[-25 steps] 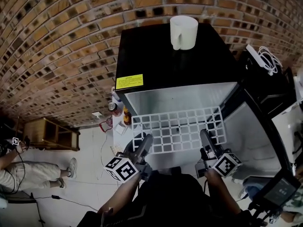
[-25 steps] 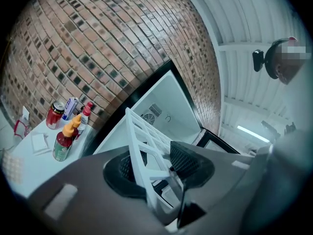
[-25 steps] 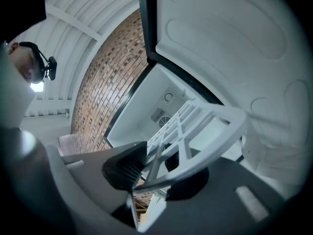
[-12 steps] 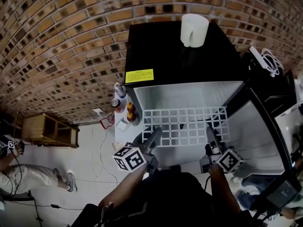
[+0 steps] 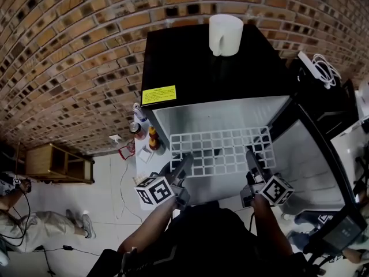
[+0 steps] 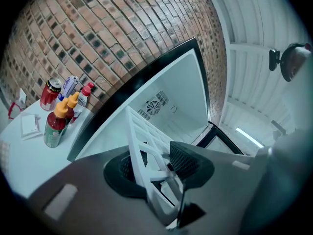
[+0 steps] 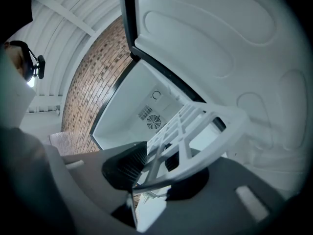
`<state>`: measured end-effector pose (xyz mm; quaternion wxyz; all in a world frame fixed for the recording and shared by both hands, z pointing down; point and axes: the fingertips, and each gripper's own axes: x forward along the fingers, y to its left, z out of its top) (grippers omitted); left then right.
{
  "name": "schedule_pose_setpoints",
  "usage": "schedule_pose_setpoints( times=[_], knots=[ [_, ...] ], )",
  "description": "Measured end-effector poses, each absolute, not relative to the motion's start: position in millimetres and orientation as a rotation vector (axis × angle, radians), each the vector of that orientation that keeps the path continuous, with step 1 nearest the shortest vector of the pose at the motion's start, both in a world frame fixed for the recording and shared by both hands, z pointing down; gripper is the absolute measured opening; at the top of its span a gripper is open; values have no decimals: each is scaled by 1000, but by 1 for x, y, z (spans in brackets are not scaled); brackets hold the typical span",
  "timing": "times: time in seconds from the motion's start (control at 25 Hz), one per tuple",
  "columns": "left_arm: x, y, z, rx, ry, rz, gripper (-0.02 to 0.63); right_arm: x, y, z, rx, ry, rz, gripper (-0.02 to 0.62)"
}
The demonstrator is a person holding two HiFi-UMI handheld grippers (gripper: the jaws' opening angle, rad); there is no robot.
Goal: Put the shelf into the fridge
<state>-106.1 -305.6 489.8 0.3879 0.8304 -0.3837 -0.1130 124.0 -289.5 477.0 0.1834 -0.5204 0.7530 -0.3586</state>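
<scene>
The left tool (image 5: 185, 161) and right tool (image 5: 252, 157) clench the near edge of the white grid shelf (image 5: 222, 152). Its far edge reaches into the open fridge (image 5: 219, 115), with narrow room either side.

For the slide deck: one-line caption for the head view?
Left gripper and right gripper hold the white grid shelf at the open black fridge, mug on top.

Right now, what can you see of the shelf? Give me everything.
The shelf is a flat white grid of square openings with a solid rim, and it looks like plastic. It is held roughly level, with its far edge at the mouth of the open fridge. The left gripper clamps its near left edge and the right gripper its near right edge. Nothing else visibly touches it.
</scene>
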Motion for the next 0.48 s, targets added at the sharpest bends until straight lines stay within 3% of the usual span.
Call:
schedule_pose_setpoints(
  times=[0.48],
  knots=[
    [-109,-319,497,2085,-1012,-291,139,123,-308,488,-1443,2129,-1060,127]
  ],
)
